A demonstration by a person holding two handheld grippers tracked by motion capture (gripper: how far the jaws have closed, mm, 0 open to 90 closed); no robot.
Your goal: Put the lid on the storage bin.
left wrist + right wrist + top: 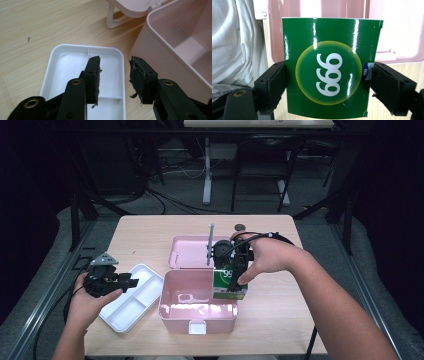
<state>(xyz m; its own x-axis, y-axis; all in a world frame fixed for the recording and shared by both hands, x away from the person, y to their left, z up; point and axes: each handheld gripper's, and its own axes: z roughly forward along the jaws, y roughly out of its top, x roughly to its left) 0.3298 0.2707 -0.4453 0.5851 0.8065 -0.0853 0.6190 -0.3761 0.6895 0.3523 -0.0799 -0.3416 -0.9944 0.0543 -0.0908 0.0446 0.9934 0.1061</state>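
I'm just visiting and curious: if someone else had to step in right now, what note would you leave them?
Right gripper: shut on the green box, held at the right edge of the open pink case.
Left gripper: open, holding nothing, above the white tray, which lies on the table left of the case.
Done: lid open, tray out, green box picked up.
Left: probably set the green box into the case, then likely put the tray back and close it.

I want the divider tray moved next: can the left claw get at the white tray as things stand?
Probably yes: the left claw is open and empty right over the white tray, nothing between them; the pink box stands just beside.
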